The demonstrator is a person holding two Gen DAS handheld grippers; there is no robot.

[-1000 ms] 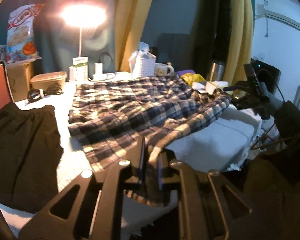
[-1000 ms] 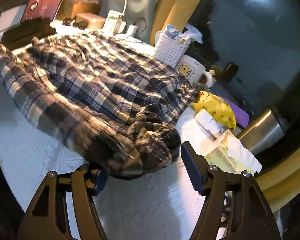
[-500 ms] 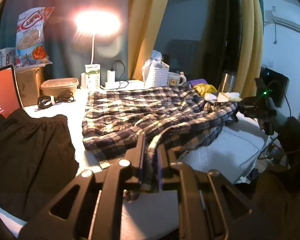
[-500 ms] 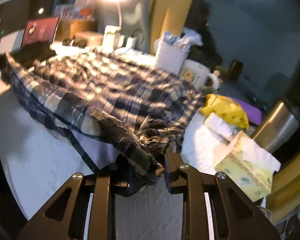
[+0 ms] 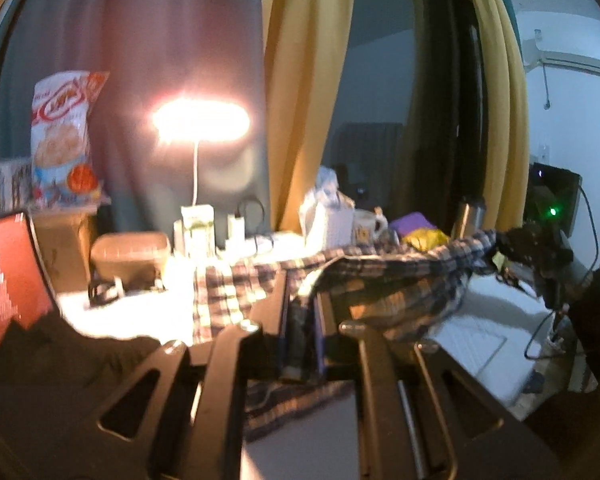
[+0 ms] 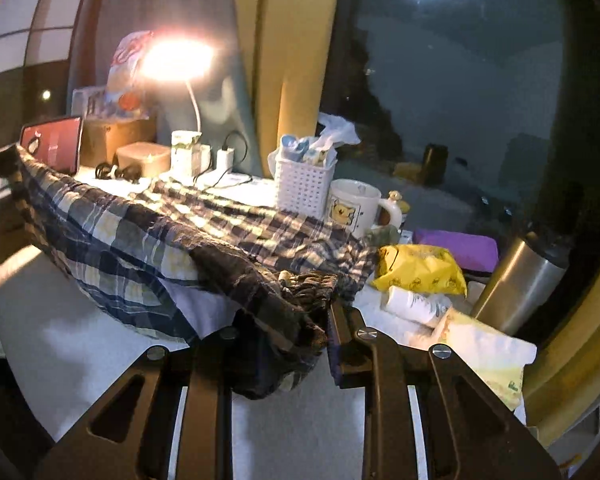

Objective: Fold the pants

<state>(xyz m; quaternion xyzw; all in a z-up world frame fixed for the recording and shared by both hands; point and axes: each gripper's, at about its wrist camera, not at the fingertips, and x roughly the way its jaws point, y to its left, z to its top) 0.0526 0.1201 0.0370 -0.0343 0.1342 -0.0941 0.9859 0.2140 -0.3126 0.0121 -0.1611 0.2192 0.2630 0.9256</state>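
Note:
The plaid pants (image 6: 188, 236) are blue, brown and cream. Their near edge hangs lifted above the white table (image 6: 60, 344), stretched between both grippers, while the far part lies on the table. My left gripper (image 5: 300, 320) is shut on one end of the pants (image 5: 388, 276). My right gripper (image 6: 292, 332) is shut on the other, bunched end. In the left wrist view the right gripper (image 5: 540, 252) shows at the far right holding the cloth. In the right wrist view the left gripper (image 6: 0, 164) shows dimly at the far left.
A black garment (image 5: 60, 368) lies at the left. A laptop (image 6: 52, 148), a lit lamp (image 6: 176, 60), a white basket (image 6: 304, 184), a mug (image 6: 352, 208), a yellow bag (image 6: 420, 272), a steel flask (image 6: 520, 280) and a tissue pack (image 6: 484, 352) crowd the back and right.
Both grippers have risen with the pants' near edge, which now hangs taut in the air between them. The right gripper, open a second ago, has shut on the bunched end.

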